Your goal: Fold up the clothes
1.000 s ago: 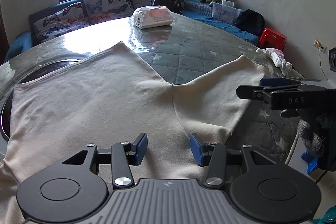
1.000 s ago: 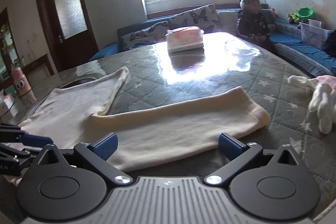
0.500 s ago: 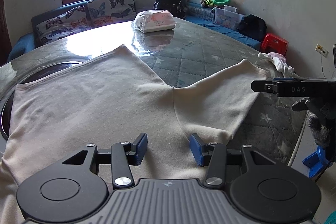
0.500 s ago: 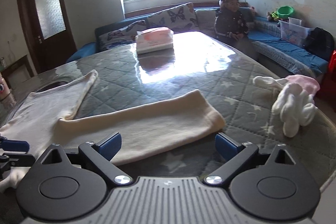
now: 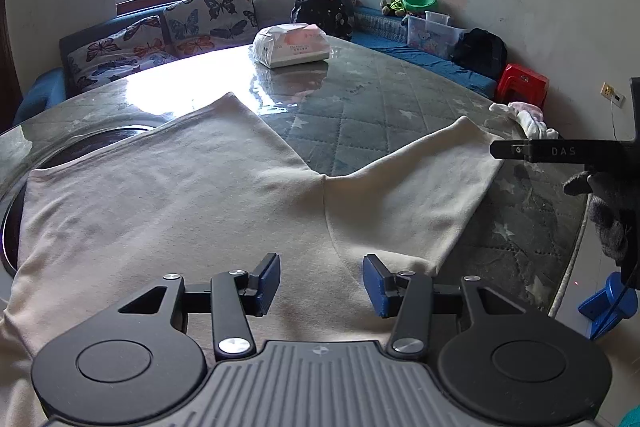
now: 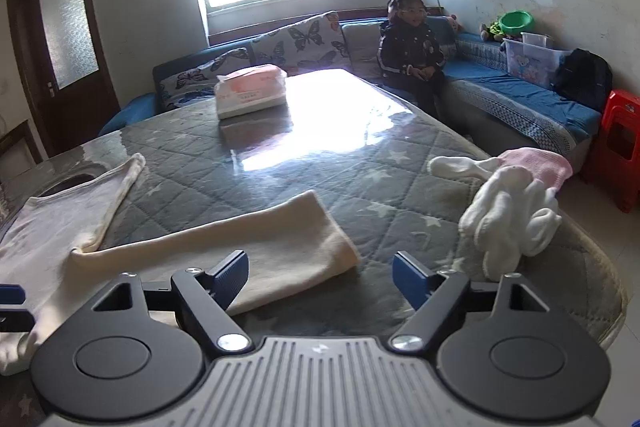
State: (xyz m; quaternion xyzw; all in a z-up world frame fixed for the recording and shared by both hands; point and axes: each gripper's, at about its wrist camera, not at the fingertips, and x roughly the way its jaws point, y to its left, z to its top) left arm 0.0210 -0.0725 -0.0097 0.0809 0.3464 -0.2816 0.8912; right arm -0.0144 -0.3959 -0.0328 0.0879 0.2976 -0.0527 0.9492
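A cream long-sleeved shirt (image 5: 168, 203) lies flat on the quilted table, one sleeve (image 5: 416, 187) stretched to the right. In the right wrist view the same sleeve (image 6: 248, 247) runs across the table, its cuff end pointing right. My left gripper (image 5: 321, 281) is open and empty, low over the shirt's body near the armpit. My right gripper (image 6: 320, 277) is open and empty, just above the sleeve's cuff end; it also shows from the side in the left wrist view (image 5: 520, 150).
A tissue pack (image 5: 291, 45) sits at the far side of the table (image 6: 360, 155). White and pink gloves (image 6: 512, 203) lie near the right edge. A child (image 6: 412, 55) sits on the sofa behind. A red stool (image 6: 622, 143) stands at the right.
My right gripper has swung right along the sleeve toward its cuff and narrowed its opening somewhat. My left gripper has stayed over the shirt's body, still open.
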